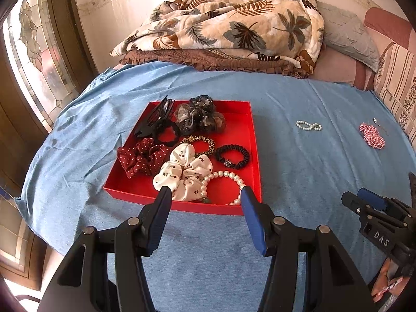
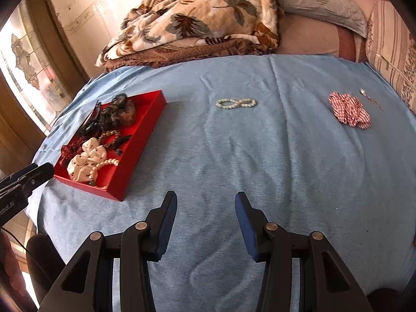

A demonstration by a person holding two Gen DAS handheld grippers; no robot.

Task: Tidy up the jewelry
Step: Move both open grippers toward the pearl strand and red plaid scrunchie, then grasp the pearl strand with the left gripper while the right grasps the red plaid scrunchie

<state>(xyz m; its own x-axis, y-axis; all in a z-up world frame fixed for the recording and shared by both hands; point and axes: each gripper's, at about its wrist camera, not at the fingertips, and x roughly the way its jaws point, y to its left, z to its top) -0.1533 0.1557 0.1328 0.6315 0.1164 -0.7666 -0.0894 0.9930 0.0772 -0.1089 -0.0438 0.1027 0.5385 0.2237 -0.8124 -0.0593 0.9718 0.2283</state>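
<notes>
A red tray [image 1: 256,140] on the blue cloth holds several scrunchies, a black hair claw [image 1: 156,119] and a large pearl bracelet [image 1: 226,179]. It also shows in the right wrist view [image 2: 145,140]. A small pearl bracelet [image 1: 308,125] [image 2: 236,103] twisted in a figure eight lies loose on the cloth. A red checked scrunchie [image 1: 371,135] [image 2: 348,113] lies farther right, with a small silver pendant [image 2: 364,93] beside it. My left gripper [image 1: 206,193] is open and empty just before the tray's near edge. My right gripper [image 2: 205,199] is open and empty over bare cloth.
A folded leaf-print blanket [image 1: 223,26] and pillows [image 1: 348,36] lie at the back of the bed. A stained-glass window [image 1: 31,52] stands at the left. The right gripper shows at the right edge of the left wrist view [image 1: 377,208].
</notes>
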